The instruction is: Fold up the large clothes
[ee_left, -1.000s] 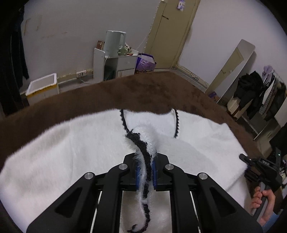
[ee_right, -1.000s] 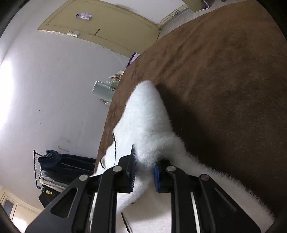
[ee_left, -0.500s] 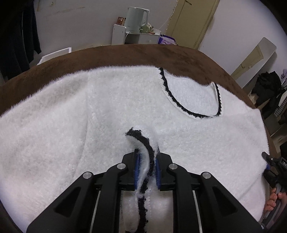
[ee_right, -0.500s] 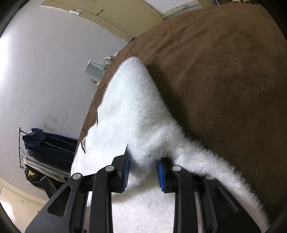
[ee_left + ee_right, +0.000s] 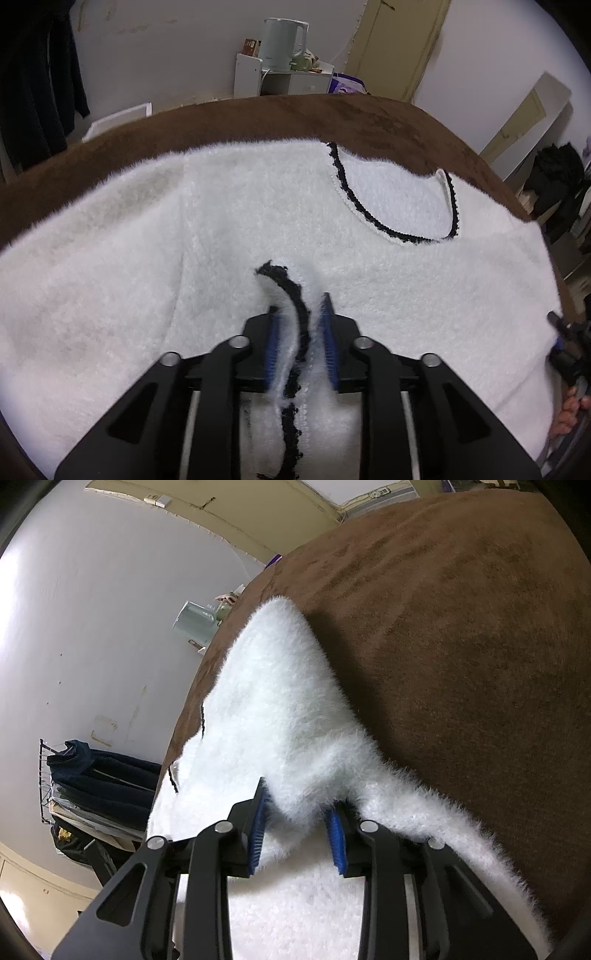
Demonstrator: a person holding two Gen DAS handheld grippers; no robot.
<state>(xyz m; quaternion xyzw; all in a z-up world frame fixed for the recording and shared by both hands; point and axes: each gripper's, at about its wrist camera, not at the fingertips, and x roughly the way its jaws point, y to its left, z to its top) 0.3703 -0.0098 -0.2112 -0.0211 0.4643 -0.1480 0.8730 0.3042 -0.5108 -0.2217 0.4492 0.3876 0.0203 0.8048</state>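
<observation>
- Handling a soft, limp, fluffy white sweater (image 5: 258,221), I am expecting it to sag and slide, so I am favouring the firmer black-trimmed hem (image 5: 291,295) and the side edge (image 5: 295,738) as holds.
- Lying spread on the brown plush surface (image 5: 332,114), it is showing a black-edged neckline (image 5: 399,229).
- Left gripper (image 5: 300,343): its fingers have just been opening, standing slightly spread, with the trimmed hem loose between them.
- Right gripper (image 5: 297,834): its fingers have likewise been opening, with a raised fold of fabric between them, apparently unpinched.
</observation>
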